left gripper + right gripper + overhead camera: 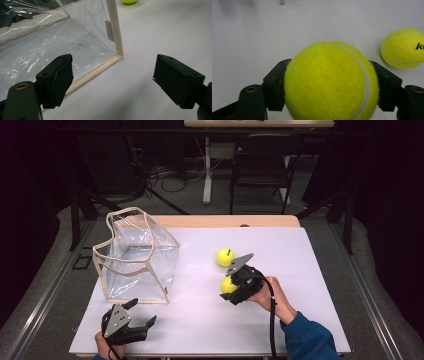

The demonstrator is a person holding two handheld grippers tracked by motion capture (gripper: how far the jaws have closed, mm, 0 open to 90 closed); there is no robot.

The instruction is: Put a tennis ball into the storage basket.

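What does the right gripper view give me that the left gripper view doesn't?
Right gripper view: the right gripper shut on a tennis ball, its jaws pressed to both sides. Left gripper view: the left gripper open, jaws wide apart, facing the clear bag and its beige-trimmed corner. Both: the white table and the second ball, lying loose.
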